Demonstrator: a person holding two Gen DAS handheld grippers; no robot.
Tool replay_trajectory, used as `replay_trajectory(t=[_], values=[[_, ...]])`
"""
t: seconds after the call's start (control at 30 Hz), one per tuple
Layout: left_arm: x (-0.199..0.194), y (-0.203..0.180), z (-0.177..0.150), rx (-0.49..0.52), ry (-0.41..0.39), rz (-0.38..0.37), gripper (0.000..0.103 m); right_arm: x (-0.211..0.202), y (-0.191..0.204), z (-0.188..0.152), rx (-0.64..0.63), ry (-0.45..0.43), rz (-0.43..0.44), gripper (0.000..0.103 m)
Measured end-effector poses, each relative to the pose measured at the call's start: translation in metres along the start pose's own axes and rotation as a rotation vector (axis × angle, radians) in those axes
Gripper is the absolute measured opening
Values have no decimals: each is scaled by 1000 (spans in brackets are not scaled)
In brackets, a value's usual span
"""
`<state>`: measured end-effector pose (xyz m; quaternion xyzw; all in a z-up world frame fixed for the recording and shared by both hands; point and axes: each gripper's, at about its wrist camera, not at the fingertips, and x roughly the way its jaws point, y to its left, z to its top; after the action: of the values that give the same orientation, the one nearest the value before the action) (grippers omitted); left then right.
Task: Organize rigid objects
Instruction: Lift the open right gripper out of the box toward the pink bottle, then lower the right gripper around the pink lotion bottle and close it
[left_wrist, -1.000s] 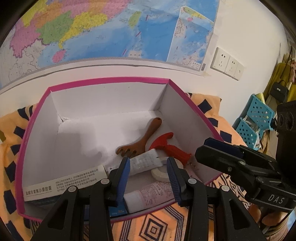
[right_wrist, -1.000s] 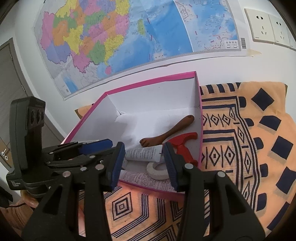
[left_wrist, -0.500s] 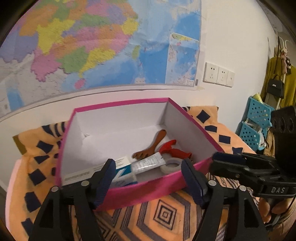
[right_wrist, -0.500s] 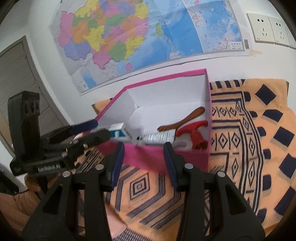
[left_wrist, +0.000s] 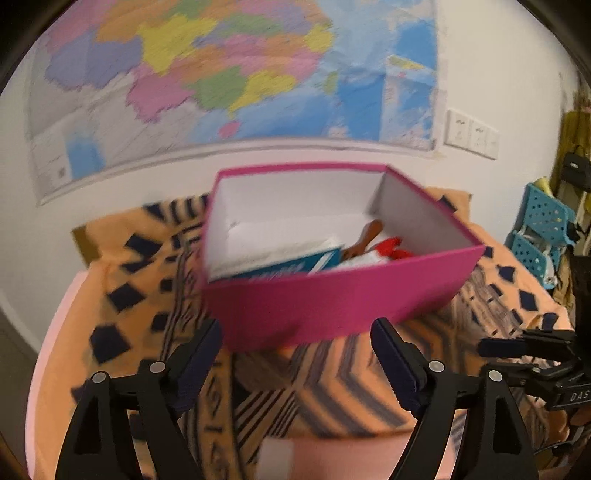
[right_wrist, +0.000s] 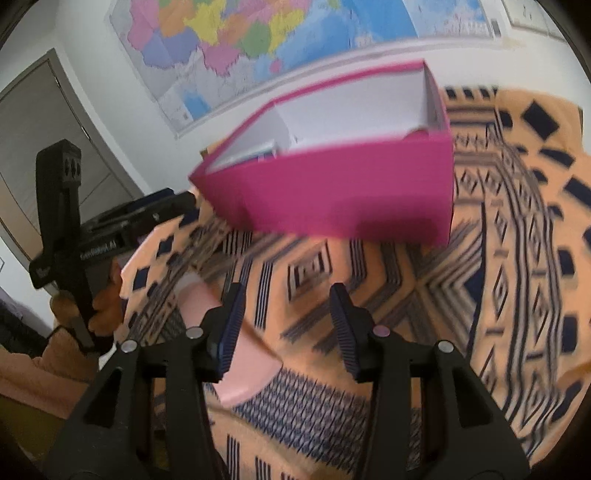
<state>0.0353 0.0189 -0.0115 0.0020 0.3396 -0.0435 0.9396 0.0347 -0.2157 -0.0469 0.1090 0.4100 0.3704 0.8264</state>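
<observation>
A pink box (left_wrist: 332, 295) with a white inside stands on the orange patterned cloth (left_wrist: 332, 384). In it lie a blue and white carton (left_wrist: 291, 264), a white tube (left_wrist: 354, 260), a brown wooden piece (left_wrist: 364, 238) and a red-handled tool (left_wrist: 393, 247). My left gripper (left_wrist: 295, 354) hangs in front of the box's near wall, its jaws opening wide with nothing between them. My right gripper (right_wrist: 286, 325) is over the cloth, short of the box (right_wrist: 332, 192). Its jaws are opening slightly and hold nothing. Each view also shows the other gripper at its side.
A wall map (left_wrist: 236, 81) and wall sockets (left_wrist: 471, 134) are behind the box. Blue perforated baskets (left_wrist: 543, 229) stand at the right. The pink table edge (right_wrist: 236, 354) shows under the cloth near the right gripper. A door (right_wrist: 44, 147) is at the left.
Both grippers have drawn back from above the box to the cloth in front of it. The left jaws have spread much wider. The blue and white carton now lies in the box.
</observation>
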Motion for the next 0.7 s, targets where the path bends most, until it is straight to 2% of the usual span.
replay_trajectory(t=[0.2, 0.53, 0.7], values=[[0, 20, -25, -46, 50, 22, 84, 8, 0, -18, 36, 51, 17, 49], [0, 24, -54, -71, 113, -14, 84, 23, 8, -37, 63, 128, 55, 49], [3, 26, -62, -87, 147, -57, 76, 23, 7, -41, 84, 133, 64, 49]])
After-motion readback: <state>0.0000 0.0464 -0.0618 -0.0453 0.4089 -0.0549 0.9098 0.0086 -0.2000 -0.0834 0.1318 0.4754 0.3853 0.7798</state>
